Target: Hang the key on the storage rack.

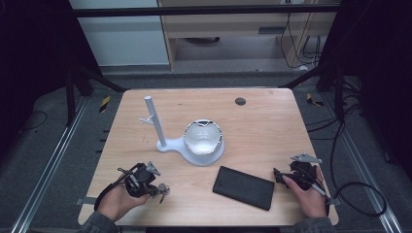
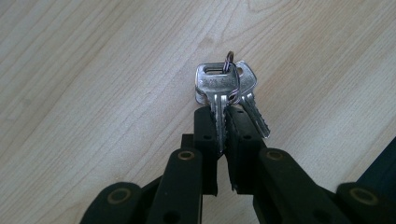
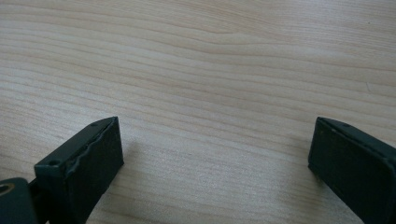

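The left gripper (image 2: pixel 223 122) is pinching the keys (image 2: pixel 224 86) tight by one blade, so they hang free, nearer the person than the white stand (image 1: pixel 160 127). The right gripper (image 3: pixel 215 154) is waiting wide open, holding nothing.

Shiny metal keys (image 2: pixel 219 88); matt wood table (image 2: pixel 93 70)

Keys (image 1: pixel 163 189) front-left on table (image 1: pixel 262 121) — stand (image 1: pixel 194 145) behind, case (image 1: pixel 244 187) right.

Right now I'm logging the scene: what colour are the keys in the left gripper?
Silver metal keys, clearest in the left gripper view.
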`<state>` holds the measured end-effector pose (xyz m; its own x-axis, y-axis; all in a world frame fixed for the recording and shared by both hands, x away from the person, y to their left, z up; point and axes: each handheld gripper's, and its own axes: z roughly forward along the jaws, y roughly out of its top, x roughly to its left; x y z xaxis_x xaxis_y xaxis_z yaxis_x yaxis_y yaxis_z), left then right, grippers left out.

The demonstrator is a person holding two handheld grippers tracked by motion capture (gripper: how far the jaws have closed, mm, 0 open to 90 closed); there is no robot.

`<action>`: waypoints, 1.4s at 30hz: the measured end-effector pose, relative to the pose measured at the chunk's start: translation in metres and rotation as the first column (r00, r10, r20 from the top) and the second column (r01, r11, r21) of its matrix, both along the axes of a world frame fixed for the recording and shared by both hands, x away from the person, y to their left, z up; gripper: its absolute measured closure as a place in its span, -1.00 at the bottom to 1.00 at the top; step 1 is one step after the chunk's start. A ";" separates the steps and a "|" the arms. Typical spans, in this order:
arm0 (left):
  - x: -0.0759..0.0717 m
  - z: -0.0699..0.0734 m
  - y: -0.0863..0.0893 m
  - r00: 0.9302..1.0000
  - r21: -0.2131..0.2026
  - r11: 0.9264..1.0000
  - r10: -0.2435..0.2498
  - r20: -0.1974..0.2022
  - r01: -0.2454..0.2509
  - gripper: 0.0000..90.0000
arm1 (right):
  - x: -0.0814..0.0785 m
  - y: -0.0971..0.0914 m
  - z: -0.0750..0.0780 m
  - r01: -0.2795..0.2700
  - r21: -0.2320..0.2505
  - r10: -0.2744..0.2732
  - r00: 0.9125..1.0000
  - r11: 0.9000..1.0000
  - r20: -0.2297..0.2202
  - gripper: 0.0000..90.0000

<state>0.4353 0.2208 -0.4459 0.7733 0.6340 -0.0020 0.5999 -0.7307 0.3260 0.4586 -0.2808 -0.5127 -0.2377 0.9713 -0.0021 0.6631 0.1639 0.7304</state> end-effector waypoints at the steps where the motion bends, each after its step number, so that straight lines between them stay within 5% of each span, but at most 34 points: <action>1: 0.000 0.001 0.000 1.000 0.003 1.000 -0.002 0.001 0.002 0.85 | 0.000 0.000 0.000 0.000 0.000 0.000 1.000 1.000 0.000 -0.93; 19: 0.003 0.029 0.003 0.999 0.031 0.999 -0.032 0.016 0.031 0.85 | 0.000 0.001 0.000 0.000 0.006 0.000 1.000 1.000 -0.001 -0.93; 42: 0.015 0.115 0.024 0.992 0.000 1.000 0.000 0.124 0.000 0.85 | 0.000 0.001 0.000 -0.002 0.004 0.002 1.000 1.000 -0.001 -0.93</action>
<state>0.4502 0.2445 -0.3306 0.7673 0.6343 0.0941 0.5551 -0.7305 0.3978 0.4582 -0.2799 -0.5127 -0.2395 0.9709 0.0020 0.6636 0.1622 0.7303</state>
